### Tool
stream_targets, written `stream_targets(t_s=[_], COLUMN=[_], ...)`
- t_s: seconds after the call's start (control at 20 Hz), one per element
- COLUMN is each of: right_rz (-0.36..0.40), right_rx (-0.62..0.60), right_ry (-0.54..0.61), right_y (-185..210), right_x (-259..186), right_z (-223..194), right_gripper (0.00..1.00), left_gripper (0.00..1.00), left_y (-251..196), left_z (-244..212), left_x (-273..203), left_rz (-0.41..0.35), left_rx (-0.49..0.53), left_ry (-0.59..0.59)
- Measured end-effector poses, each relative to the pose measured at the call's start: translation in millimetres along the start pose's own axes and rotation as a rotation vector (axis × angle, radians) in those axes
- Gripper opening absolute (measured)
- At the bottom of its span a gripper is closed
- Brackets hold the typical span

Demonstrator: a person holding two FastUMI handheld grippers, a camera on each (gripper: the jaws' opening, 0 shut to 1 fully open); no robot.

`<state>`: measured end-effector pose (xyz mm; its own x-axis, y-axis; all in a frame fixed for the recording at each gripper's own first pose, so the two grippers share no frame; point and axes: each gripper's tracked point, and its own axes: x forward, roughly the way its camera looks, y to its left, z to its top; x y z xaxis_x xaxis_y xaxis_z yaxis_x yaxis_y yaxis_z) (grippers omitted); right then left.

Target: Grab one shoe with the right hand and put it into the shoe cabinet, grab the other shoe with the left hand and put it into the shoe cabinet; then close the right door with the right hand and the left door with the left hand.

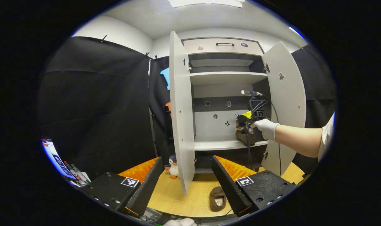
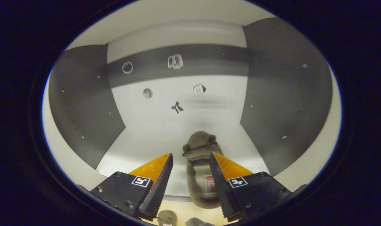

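1. Fuzzy brown shoe (image 2: 199, 163) lies on the pale cabinet shelf (image 2: 140, 147), between the right claw's (image 2: 190, 163) spread, released fingers.
2. Second brown shoe (image 1: 217, 198) lies on the wood floor (image 1: 177, 194); left claw (image 1: 187, 169) released.

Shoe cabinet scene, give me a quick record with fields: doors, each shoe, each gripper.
doors: left door and right door both open
shoe one: on the cabinet shelf, between the right gripper's open fingers
shoe two: on the floor in front of the cabinet
left gripper: open, holding nothing
right gripper: at the shelf, open; one finger beside the shoe, grip not evident
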<state>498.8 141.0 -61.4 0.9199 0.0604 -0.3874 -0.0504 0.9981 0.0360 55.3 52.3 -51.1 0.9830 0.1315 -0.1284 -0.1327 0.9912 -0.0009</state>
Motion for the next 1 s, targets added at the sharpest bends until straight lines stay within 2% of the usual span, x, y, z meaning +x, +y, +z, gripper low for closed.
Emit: stream_targets(t_s=[0.1,0.2,0.35,0.5,0.8,1.0], right_rz=[-0.001,-0.005,0.013,0.009,0.017,0.012], right_rx=[-0.03,-0.057,-0.058,-0.063,-0.038,-0.043], right_ry=[-0.126,-0.231,-0.331,-0.392,-0.396,-0.378], right_y=[-2,-4,-3,-10,-31,-42], right_x=[-46,-94,-162,-219,-313,-355], right_z=[20,28,26,7,-72,-133], right_gripper=[0.82,1.0,1.0,1.0,1.0,1.0], left_gripper=[0.96,0.96,0.96,0.96,0.96,0.96], left_y=[6,10,17,22,29,18], left_z=[-2,-4,-5,-5,-14,-19], left_x=[-8,-13,-20,-29,-33,-27], left_rz=[-0.012,-0.031,-0.064,-0.089,-0.112,-0.141], left_rx=[-0.001,-0.004,-0.007,0.008,0.013,0.026], left_ry=[-0.005,-0.009,-0.015,-0.03,-0.027,-0.019])
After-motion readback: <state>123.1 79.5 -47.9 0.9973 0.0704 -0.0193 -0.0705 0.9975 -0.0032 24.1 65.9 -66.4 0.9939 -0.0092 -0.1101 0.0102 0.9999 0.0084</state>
